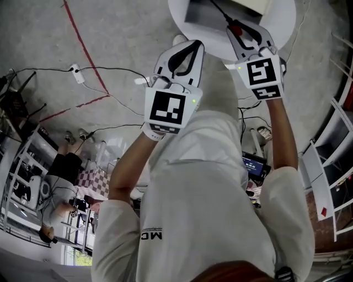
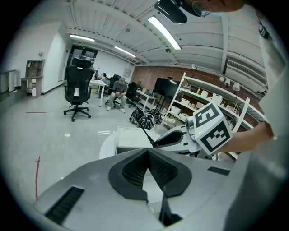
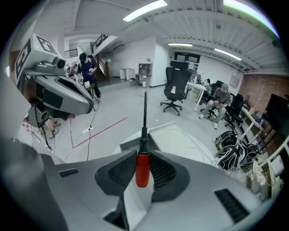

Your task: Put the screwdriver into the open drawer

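One gripper, the right gripper (image 3: 142, 159), squeezes the screwdriver (image 3: 142, 168) by its red handle. Its long rod points to 12 o'clock, at the drawer (image 1: 199, 12) close ahead. The left gripper (image 2: 148, 154), at 9 o'clock, is pinched together on nothing.

- The screwdriver (image 3: 142, 169) has a red handle, a black collar and a thin dark shaft. The right tool (image 3: 141, 155) grips it by the handle, with one jaw on each side. The shaft points straight out past the jaw tips, toward the drawer.
- The drawer (image 1: 201, 12) is pulled out from a white box and shows a grey inside. It lies on a round white tabletop (image 1: 281, 27). In the head view, the shaft reaches over the drawer.
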The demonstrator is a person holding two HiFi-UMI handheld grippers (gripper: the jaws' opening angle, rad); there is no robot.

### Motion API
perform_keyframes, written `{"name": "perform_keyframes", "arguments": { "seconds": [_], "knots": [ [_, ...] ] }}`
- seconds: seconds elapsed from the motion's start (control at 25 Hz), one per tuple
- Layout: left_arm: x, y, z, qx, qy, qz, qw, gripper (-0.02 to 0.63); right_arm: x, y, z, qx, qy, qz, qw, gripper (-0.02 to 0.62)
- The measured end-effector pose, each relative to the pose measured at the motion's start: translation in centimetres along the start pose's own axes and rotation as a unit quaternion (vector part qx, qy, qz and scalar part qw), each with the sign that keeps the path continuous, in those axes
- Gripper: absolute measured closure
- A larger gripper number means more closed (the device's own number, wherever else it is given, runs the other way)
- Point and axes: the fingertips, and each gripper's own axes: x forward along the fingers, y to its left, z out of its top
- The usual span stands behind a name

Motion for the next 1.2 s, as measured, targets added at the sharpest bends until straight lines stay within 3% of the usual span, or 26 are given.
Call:
{"name": "perform_keyframes", "arguments": {
  "seconds": [0.44, 0.8, 1.2],
  "knots": [
    [-0.3, 1.3, -0.7, -0.009, 0.008, 0.015, 0.9998, 0.597, 4.9, -0.4, -4.5, -0.011, 0.088, 0.012, 0.996, 0.448],
    [-0.3, 2.1, -2.0, -0.023, 0.015, 0.020, 0.9994, 0.597, 8.6, -0.6, -7.7, 0.043, 0.175, 0.033, 0.983, 0.448],
    [0.2, 1.9, -2.7, -0.027, 0.021, 0.016, 0.9993, 0.597, 11.7, 0.0, -8.3, 0.090, 0.218, 0.061, 0.970, 0.448]
  ]
}}
